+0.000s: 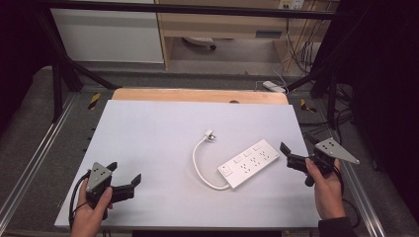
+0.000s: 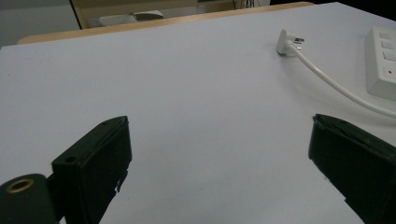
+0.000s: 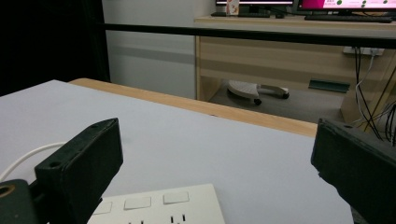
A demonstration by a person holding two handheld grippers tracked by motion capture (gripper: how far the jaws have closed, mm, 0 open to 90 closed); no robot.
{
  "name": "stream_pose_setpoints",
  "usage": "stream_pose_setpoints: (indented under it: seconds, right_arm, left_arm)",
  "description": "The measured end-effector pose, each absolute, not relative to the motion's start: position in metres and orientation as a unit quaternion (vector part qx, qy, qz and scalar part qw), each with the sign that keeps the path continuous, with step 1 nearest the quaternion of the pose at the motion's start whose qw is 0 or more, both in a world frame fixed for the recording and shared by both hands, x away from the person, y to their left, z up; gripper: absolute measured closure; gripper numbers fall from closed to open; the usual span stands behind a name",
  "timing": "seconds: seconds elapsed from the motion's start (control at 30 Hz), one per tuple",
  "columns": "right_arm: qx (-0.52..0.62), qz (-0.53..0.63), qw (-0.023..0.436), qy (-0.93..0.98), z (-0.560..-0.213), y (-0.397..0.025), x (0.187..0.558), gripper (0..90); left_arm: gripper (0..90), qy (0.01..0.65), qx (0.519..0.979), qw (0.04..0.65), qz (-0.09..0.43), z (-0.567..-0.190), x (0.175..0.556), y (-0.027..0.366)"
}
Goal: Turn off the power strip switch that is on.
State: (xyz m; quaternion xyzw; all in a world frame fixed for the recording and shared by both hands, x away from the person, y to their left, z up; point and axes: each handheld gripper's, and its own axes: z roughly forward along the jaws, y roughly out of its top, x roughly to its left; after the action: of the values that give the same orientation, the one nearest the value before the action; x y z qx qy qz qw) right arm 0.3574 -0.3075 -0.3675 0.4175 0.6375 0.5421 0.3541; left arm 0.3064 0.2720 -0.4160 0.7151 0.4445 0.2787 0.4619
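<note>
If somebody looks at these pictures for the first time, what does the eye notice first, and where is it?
The eye goes first to the white power strip, lying slantwise right of the middle of the pale table, with its cord curling away to the plug. Next come the two black grippers at the near corners: the left gripper and the right gripper, both open and holding nothing.

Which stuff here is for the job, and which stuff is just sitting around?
For the job:
power strip
its white cord and plug
left gripper, open
right gripper, open

Just around:
table
wooden desk behind it
loose wires on the floor
</note>
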Motion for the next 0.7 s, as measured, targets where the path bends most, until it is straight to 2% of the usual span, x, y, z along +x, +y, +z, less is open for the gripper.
stream_pose_setpoints:
  seconds: [0.3,0.7]
  right_arm:
    - [0.417,0.539,0.368,0.632,-0.381,-0.314,0.342,2.1]
    - [0.417,0.538,0.353,0.642,-0.400,-0.314,0.332,2.2]
  left_arm:
    - [6.1,0.444,0.715,0.462,0.279,-0.416,0.306,0.272]
    - [6.2,0.444,0.712,0.467,0.278,-0.415,0.306,0.274]
